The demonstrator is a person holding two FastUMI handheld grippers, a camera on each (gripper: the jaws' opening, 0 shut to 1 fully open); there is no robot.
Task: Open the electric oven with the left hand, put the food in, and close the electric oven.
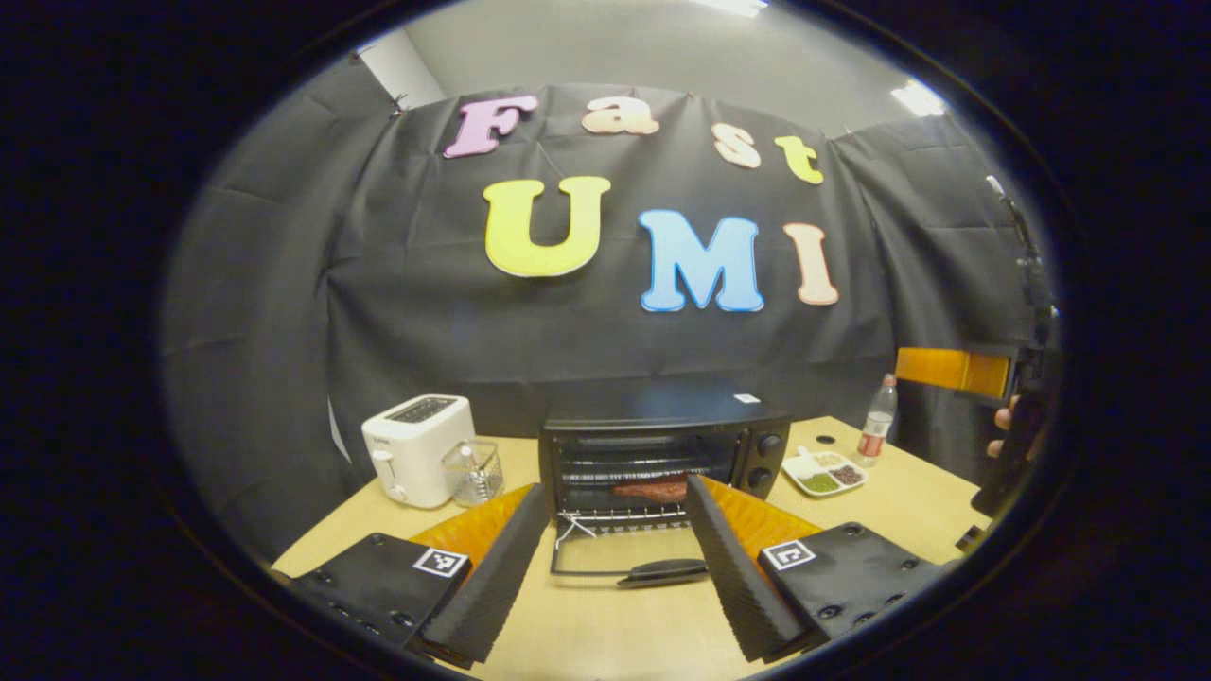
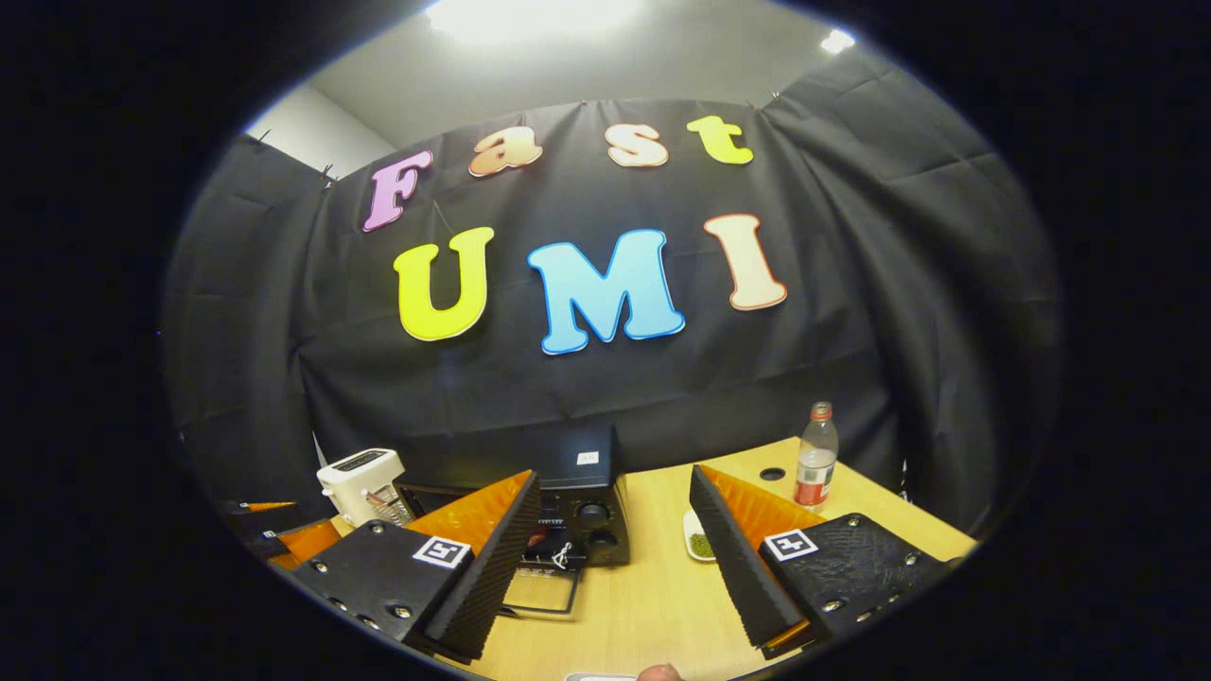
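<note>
Black cloth is backing the worktop, where the oven [image 1: 662,445] is sitting near the far edge, door [image 1: 624,567] down, food [image 1: 653,489] inside. Left hand-held gripper [image 1: 615,567] is gaping empty, framing the handle; lifting squarely should close it. Right hand-held gripper [image 2: 615,567] is hanging open, empty.

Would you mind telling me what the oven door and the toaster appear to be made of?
The oven door looks like clear glass in a dark frame: the table shows through it. The toaster looks like glossy white plastic, though painted metal is possible.
</note>
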